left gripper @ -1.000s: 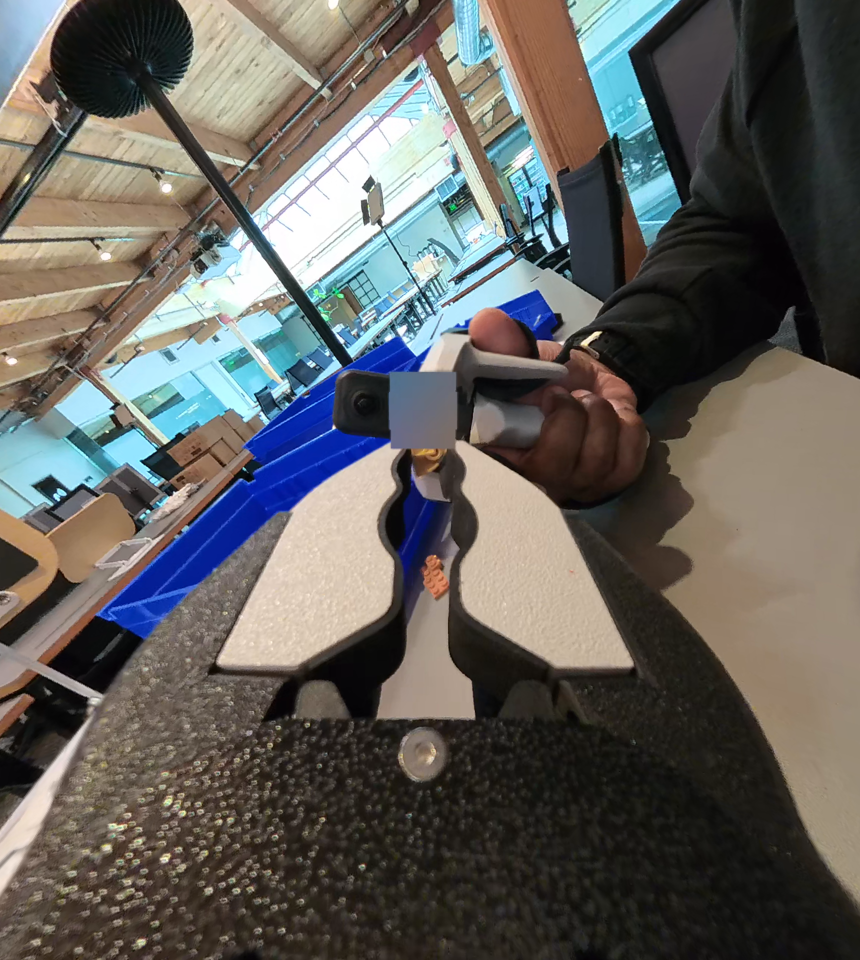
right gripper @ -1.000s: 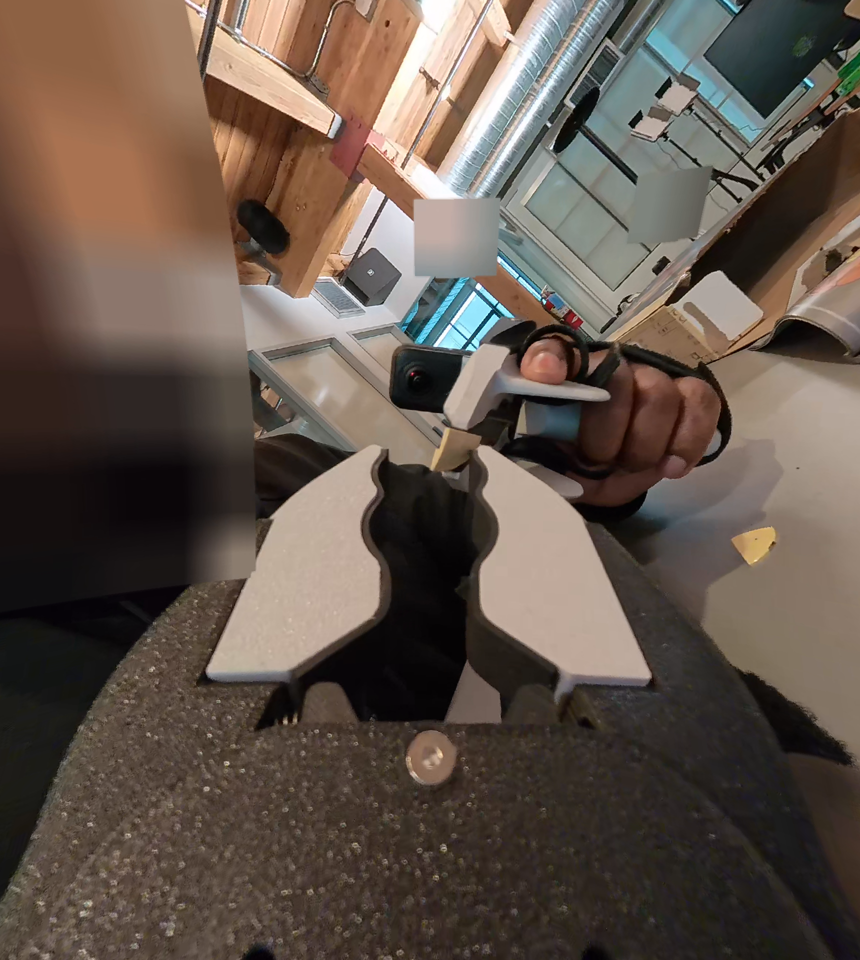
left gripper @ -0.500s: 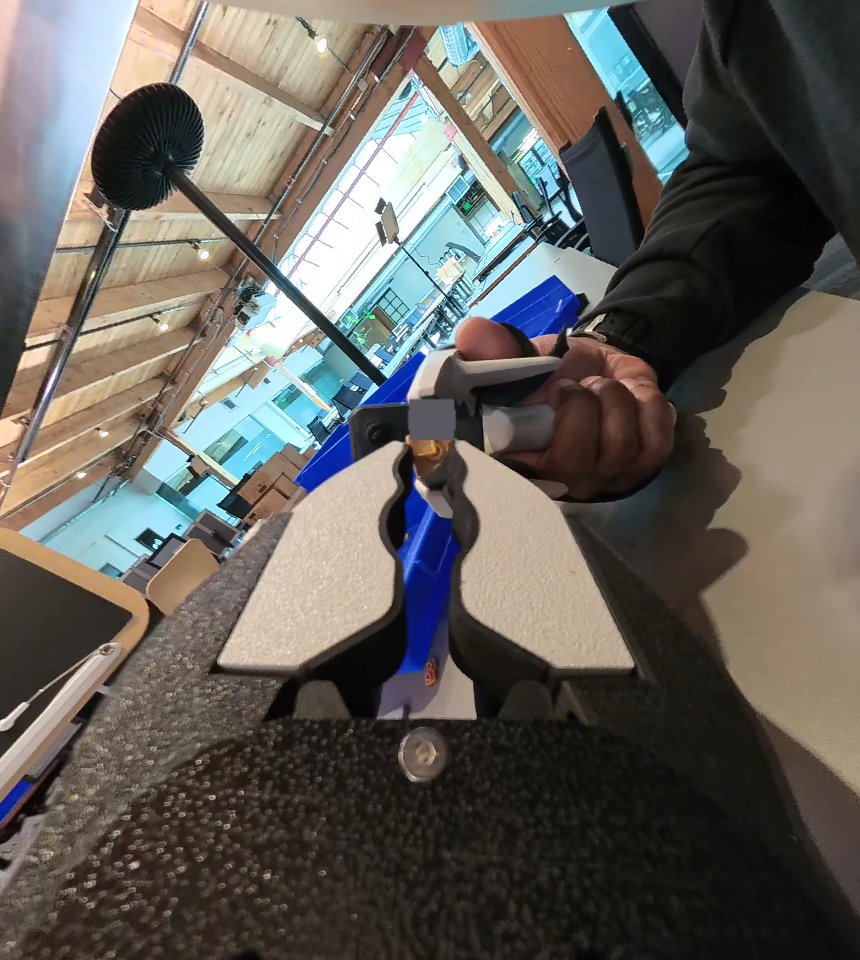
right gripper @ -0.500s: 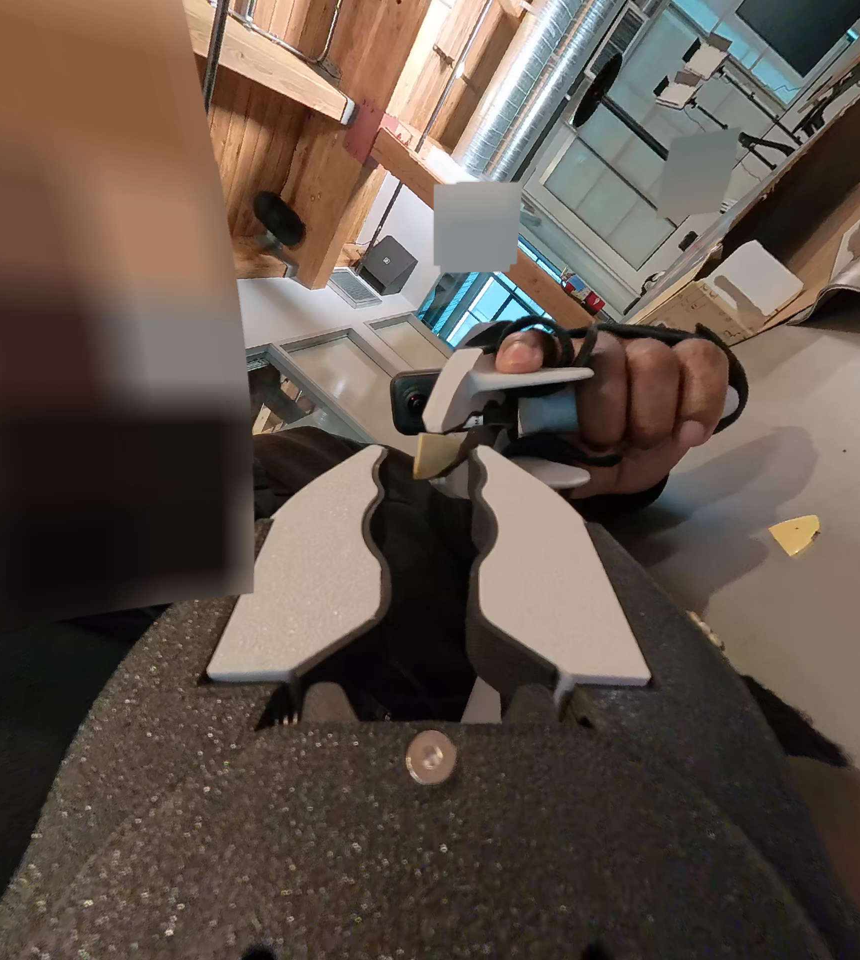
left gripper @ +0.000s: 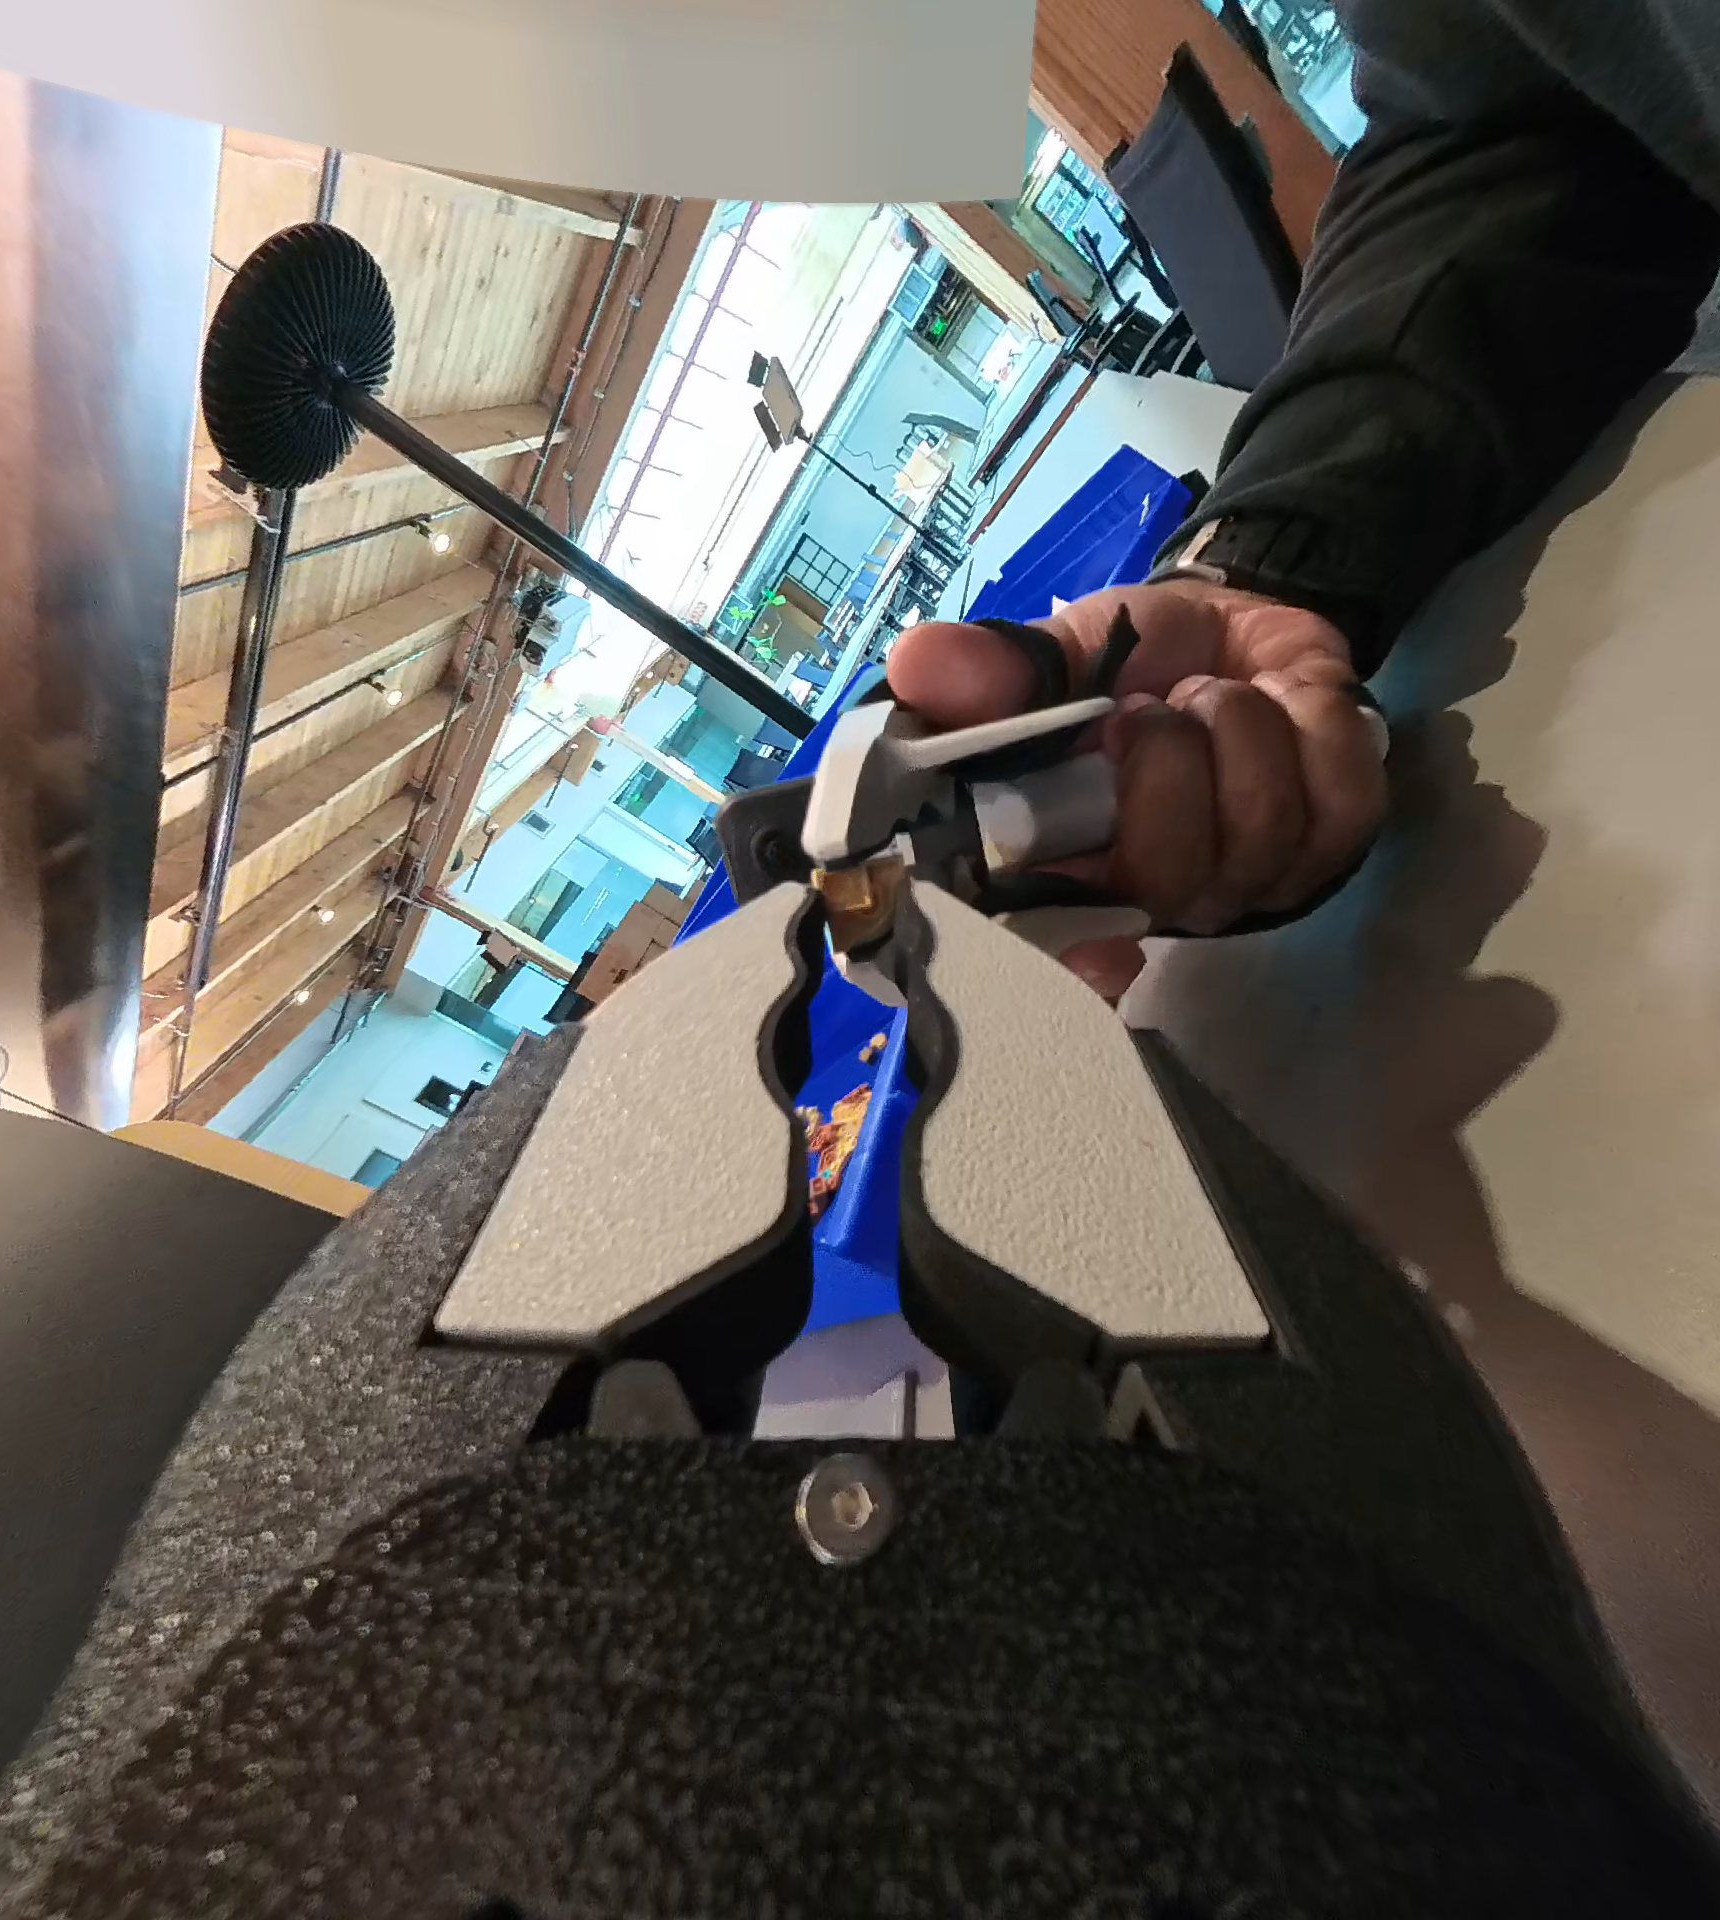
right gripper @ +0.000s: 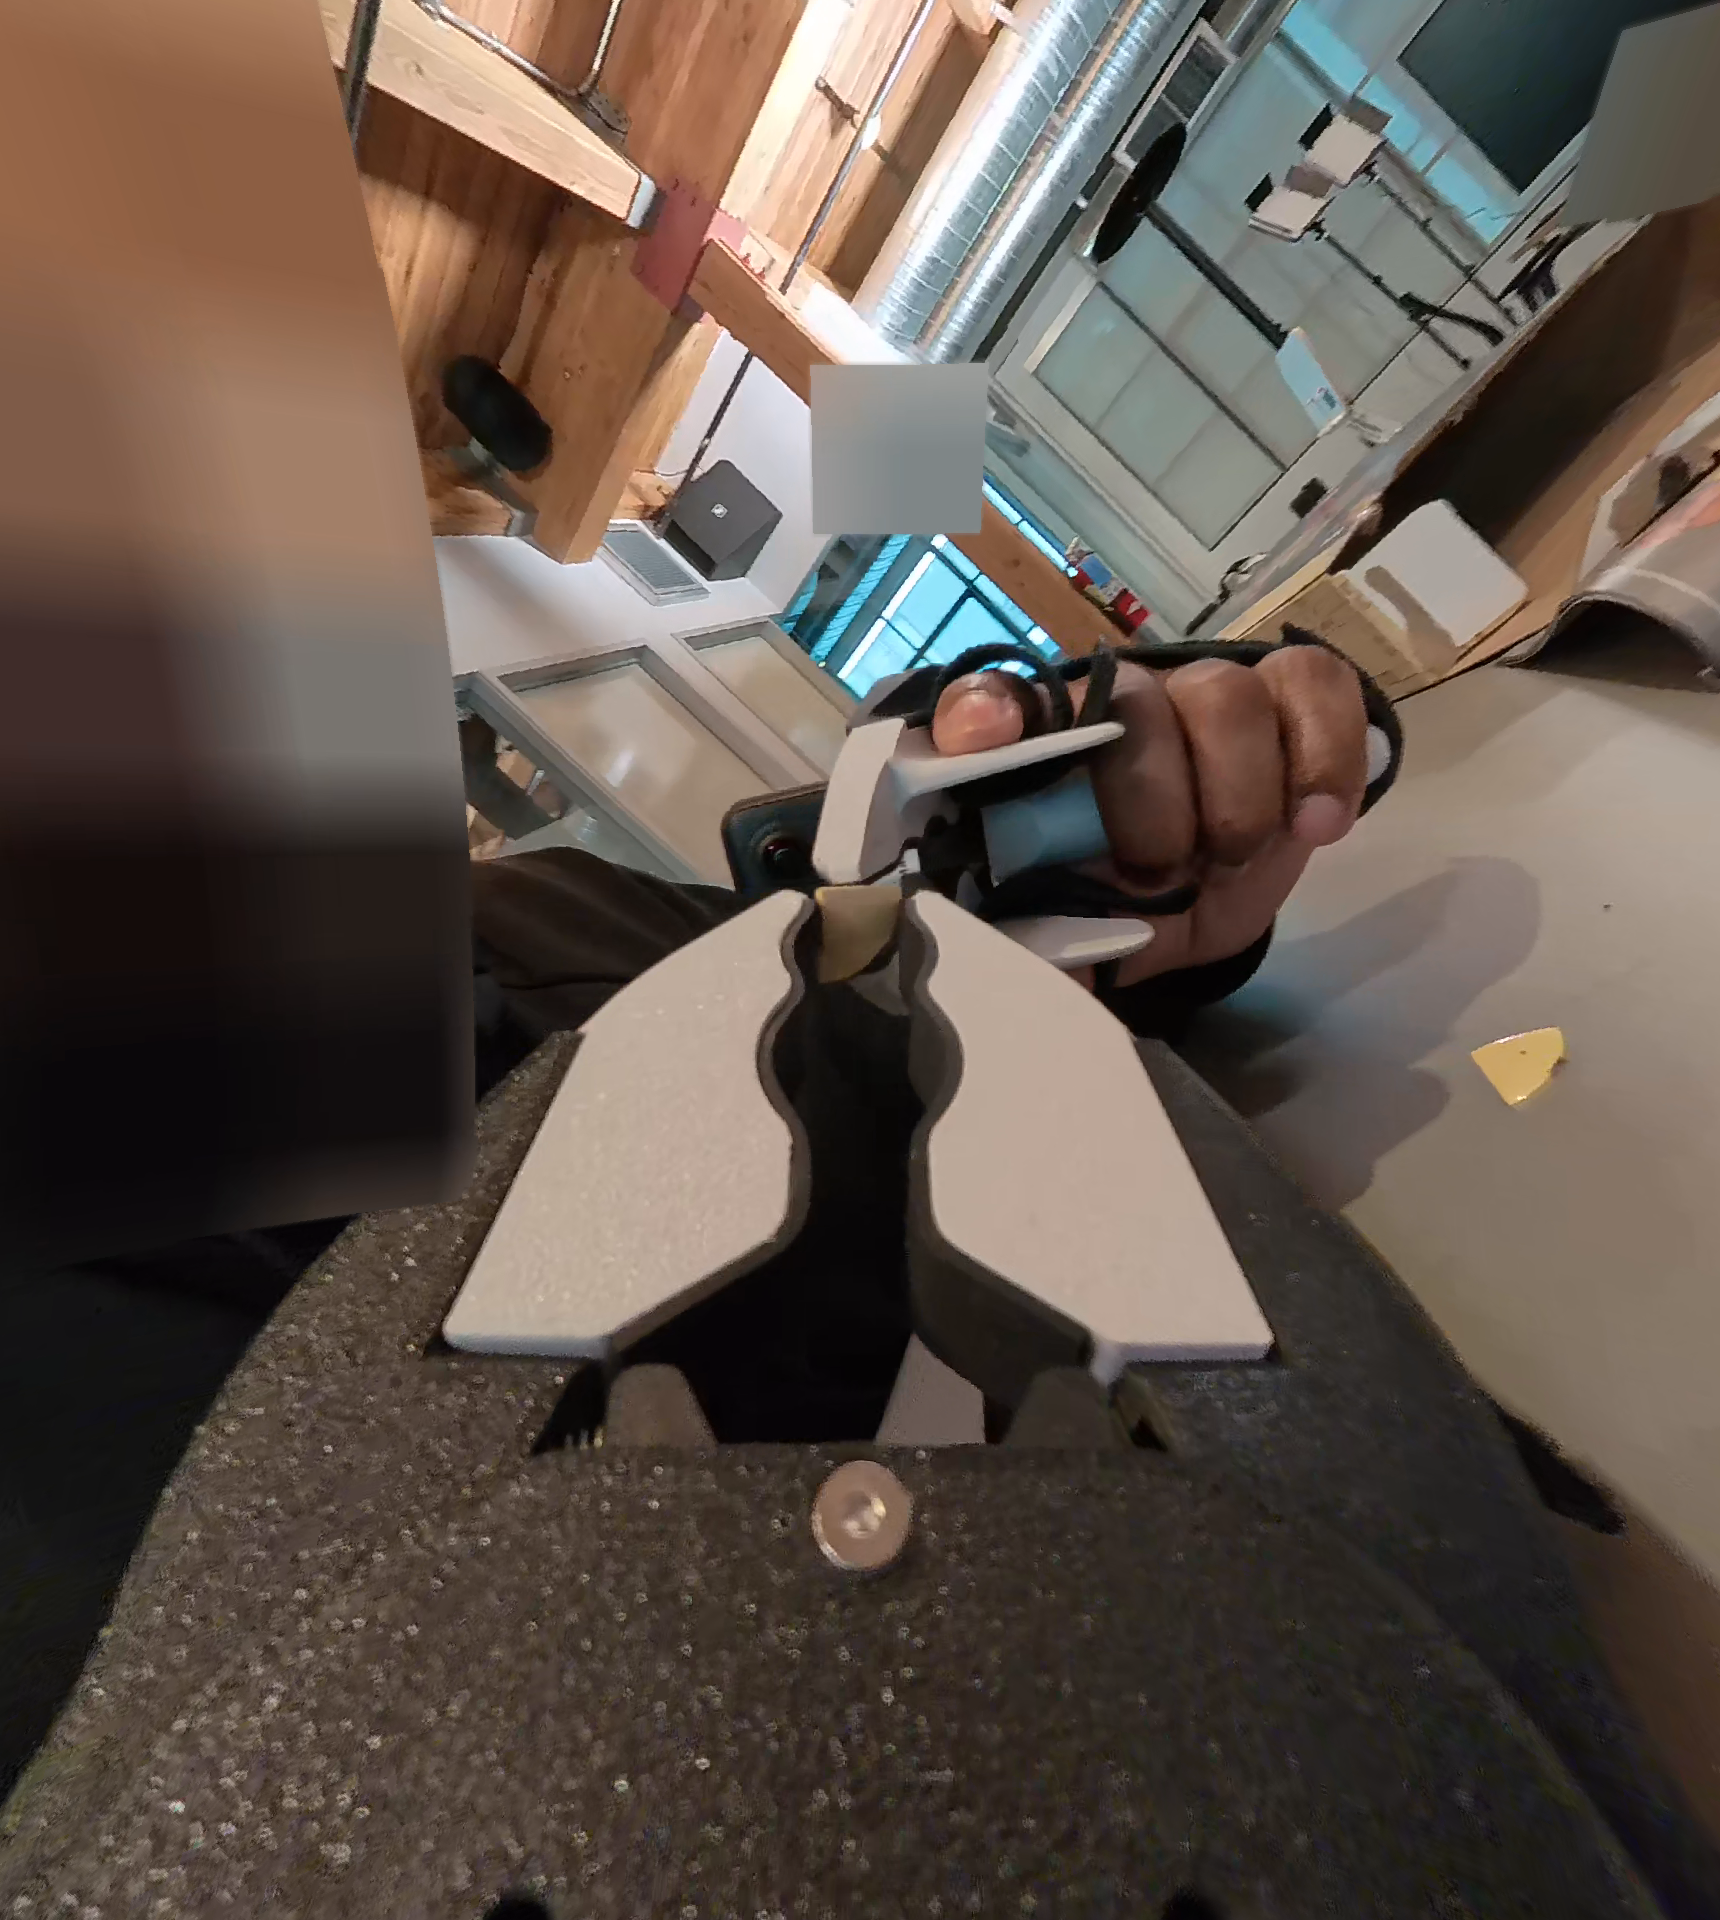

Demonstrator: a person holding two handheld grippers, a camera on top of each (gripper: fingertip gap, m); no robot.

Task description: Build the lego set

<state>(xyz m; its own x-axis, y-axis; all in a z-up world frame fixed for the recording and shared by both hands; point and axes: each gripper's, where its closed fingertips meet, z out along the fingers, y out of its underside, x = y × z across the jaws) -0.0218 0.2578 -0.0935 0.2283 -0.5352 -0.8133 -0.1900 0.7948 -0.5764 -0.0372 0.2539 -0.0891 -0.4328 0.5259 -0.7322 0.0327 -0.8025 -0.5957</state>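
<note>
Tan lego piece (right gripper: 851, 930) pinched between both grippers' tips, held up off the grey table (right gripper: 1614, 935). Left gripper (left gripper: 861, 904) clenched on the piece, fingers nearly together at the tips. Right gripper (right gripper: 856, 914) clamped on it too, meeting the left tip to tip. Right hand (left gripper: 1209, 769) squeezing its handle; left hand (right gripper: 1209, 790) likewise. Loose yellow wedge (right gripper: 1519, 1062) flat on the table, well apart. Blue bin (left gripper: 861, 1164) with small bricks below the left fingers

Gold piece (right gripper: 851, 932) now between both jaws.
</note>
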